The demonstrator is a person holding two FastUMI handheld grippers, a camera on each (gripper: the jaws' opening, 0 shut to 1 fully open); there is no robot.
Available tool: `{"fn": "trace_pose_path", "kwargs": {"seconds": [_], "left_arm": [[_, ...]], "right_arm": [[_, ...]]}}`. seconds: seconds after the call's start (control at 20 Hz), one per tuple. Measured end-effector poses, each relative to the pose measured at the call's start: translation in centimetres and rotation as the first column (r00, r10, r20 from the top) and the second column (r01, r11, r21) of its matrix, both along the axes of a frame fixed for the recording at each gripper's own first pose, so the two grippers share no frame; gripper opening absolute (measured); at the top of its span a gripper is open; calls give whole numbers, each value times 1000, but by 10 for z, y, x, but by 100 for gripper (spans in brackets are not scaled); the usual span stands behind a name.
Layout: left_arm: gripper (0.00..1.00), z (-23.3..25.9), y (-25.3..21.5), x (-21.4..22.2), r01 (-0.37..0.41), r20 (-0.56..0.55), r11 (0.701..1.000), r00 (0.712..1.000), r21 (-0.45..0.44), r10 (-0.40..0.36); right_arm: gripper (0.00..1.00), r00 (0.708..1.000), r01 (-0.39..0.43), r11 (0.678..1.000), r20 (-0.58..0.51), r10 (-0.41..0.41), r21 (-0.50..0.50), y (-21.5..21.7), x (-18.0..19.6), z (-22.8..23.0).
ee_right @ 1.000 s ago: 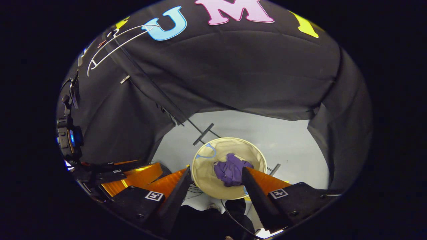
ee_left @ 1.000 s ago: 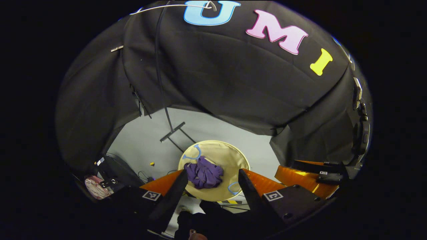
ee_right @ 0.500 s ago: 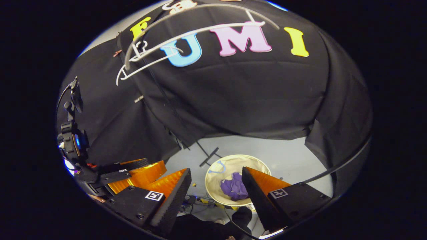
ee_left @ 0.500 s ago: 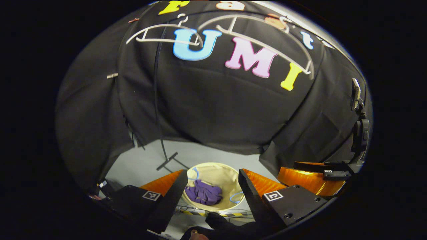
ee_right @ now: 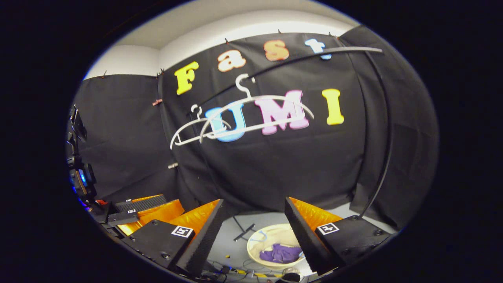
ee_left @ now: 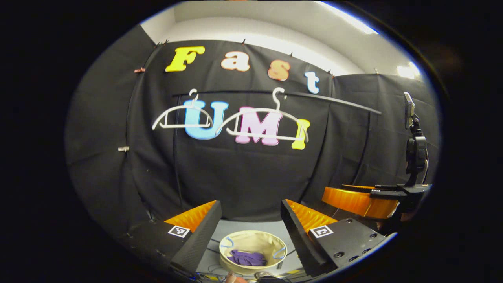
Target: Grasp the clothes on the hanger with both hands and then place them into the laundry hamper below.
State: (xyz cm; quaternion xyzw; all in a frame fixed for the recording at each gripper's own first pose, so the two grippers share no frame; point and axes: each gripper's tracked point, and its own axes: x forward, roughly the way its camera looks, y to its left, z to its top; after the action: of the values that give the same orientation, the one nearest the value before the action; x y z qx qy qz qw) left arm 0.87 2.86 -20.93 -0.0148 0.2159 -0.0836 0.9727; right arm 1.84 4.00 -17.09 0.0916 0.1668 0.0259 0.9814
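Left gripper (ee_left: 250, 232): fingers spread wide apart, released, nothing between them. Square black-and-white marker tags on each finger base; their patterns were not legible as writing.

Right gripper (ee_right: 254, 232): fingers likewise spread and empty. It also appeared at the right of the left gripper view, well apart from the left one.

Purple clothes (ee_left: 246, 258): a crumpled heap with no clear long axis, lying in the bottom of the laundry hamper (ee_left: 235, 241), low between the left gripper's fingers. In the right gripper view the heap (ee_right: 281, 253) lay in the near part of the hamper (ee_right: 267, 236), partly behind the right finger.

Hamper: round, cream cloth, mouth upward, light blue handle loops at the rim, standing on the pale grey floor (ee_right: 251, 222). Loose cables lay on the floor near it.

Hangers: two white ones (ee_left: 180, 116) (ee_left: 262, 124), bare, hung side by side on a dark rail (ee_left: 338, 103), long axes running left to right, hooks up.

Room: black cloth wall (ee_left: 243, 173) behind the rail, white wall and ceiling above.
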Motion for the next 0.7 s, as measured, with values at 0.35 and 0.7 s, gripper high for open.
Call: {"fn": "trace_pose_path", "kwargs": {"seconds": [0.35, 0.7], "left_arm": [[92, 105, -10, -28, 34, 288, 999, 957, -33, -23], [92, 156, -28, -22, 10, 365, 1000, 931, -21, -2]], "right_arm": [[98, 955, 74, 986, 295, -26, -152, 10, -36, 94], [97, 901, 96, 987, 433, -31, -128, 1, -45, 165]]}}
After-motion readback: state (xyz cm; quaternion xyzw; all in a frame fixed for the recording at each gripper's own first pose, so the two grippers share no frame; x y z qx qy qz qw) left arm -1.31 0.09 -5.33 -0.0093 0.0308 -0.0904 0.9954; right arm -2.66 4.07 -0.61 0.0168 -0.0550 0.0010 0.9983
